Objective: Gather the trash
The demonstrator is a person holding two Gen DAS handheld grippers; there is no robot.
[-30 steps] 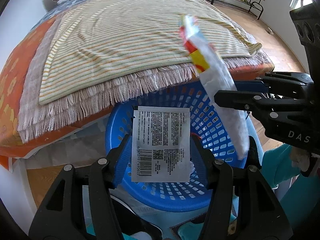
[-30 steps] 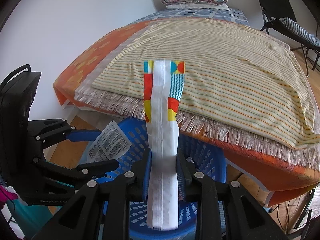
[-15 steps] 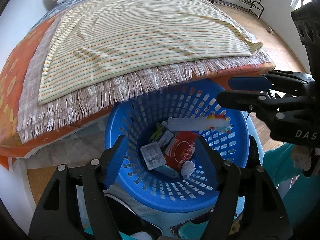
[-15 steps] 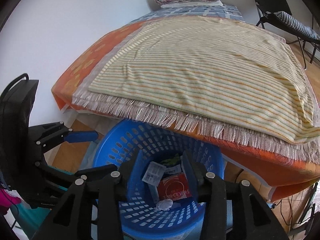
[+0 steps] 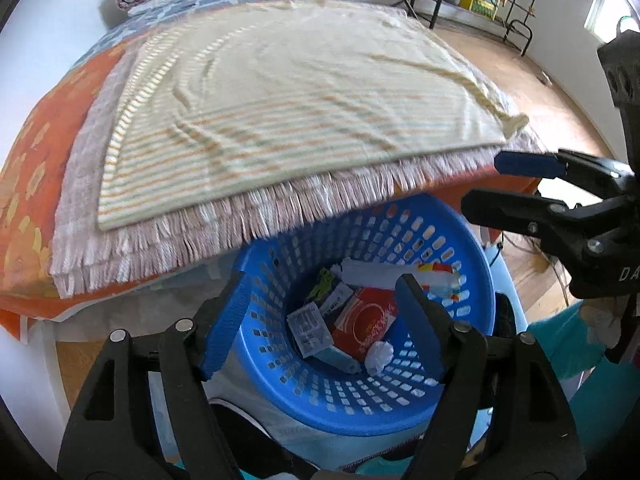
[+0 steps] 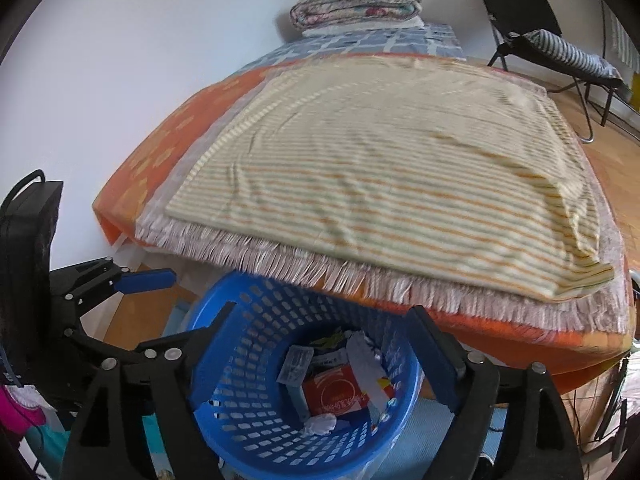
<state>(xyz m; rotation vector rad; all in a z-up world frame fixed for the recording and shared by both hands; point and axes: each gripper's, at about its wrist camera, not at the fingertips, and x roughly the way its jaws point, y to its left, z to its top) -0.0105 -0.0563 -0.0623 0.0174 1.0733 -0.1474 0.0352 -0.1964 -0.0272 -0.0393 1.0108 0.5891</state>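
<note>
A blue perforated basket [image 5: 472, 264] [image 6: 224, 432] stands on the floor against the bed's near edge. In it lie a red box [image 5: 362, 330] [image 6: 338, 394], a white printed wrapper [image 5: 310, 326] [image 6: 295, 364], a long white wrapper with a colourful end [image 5: 384, 274] [image 6: 366, 364] and a crumpled white wad [image 5: 379, 354] [image 6: 320, 424]. My left gripper [image 5: 324, 328] is open and empty above the basket. My right gripper [image 6: 324, 360] is open and empty above it too; it also shows in the left wrist view [image 5: 504, 184].
A bed [image 5: 36, 216] [image 6: 156, 152] carries a striped cloth [image 5: 280, 112] [image 6: 392, 168] over a fringed blanket [image 5: 168, 240]. Folded quilts [image 6: 356, 2] lie at its far end. A black folding chair [image 6: 532, 28] stands on the wooden floor at right.
Both grippers opened and dropped their wrappers, which now lie in the basket. Both grippers then opened wider and tilted up a little.
</note>
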